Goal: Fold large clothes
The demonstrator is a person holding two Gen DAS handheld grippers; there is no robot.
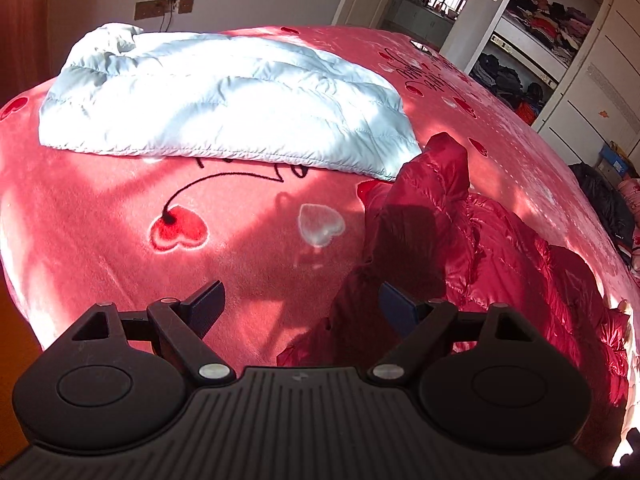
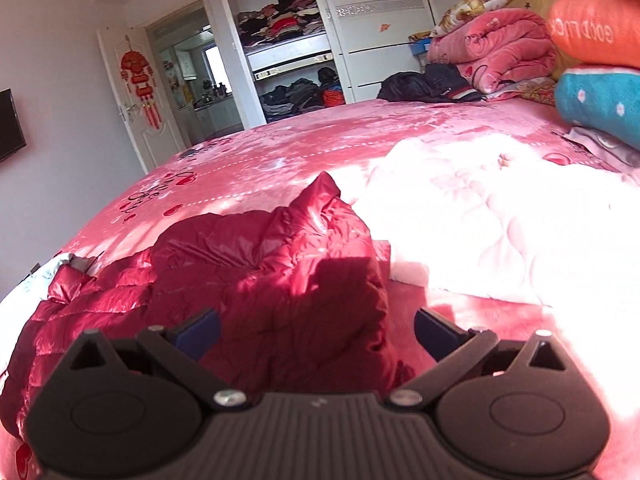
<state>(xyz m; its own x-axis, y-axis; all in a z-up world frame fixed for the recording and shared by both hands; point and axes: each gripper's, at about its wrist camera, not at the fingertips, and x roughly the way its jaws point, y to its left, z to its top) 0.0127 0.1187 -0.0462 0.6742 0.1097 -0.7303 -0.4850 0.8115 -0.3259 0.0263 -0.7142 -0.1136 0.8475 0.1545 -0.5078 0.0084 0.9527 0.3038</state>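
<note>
**A:** Starting from the left, what have we got?

**B:** A pale blue puffer jacket (image 1: 224,108) lies flat and folded on the pink heart-print blanket (image 1: 100,216), well away from both tools. Then the left gripper (image 1: 300,308) hovers over the blanket with its jaws spread wide and nothing between them; its right finger hangs just at the edge of the red down jacket (image 1: 480,248).

**A:** And that red one is the job?

**B:** I'd judge so. It sits crumpled in a heap near the bed's front edge, one part poking up in a peak. The right gripper (image 2: 316,328) hangs directly above its near side, jaws also wide apart, gripping nothing. Further right, a light pink quilted piece (image 2: 500,232) lies in strong sun, touching or just beside the red jacket (image 2: 272,264); I cannot tell which.

**A:** How will it handle?

**B:** Light and soft, I expect, with plenty of trapped air, so it will spring back rather than hold a crease. The shell looks glossy, likely slippery under the pads.

**A:** Where to take hold?

**B:** At a stitched seam or hem, where the fabric is thin and doubled, not on a puffed panel. One tool on each side, pinching deep, then spread it flat before any fold.
</note>
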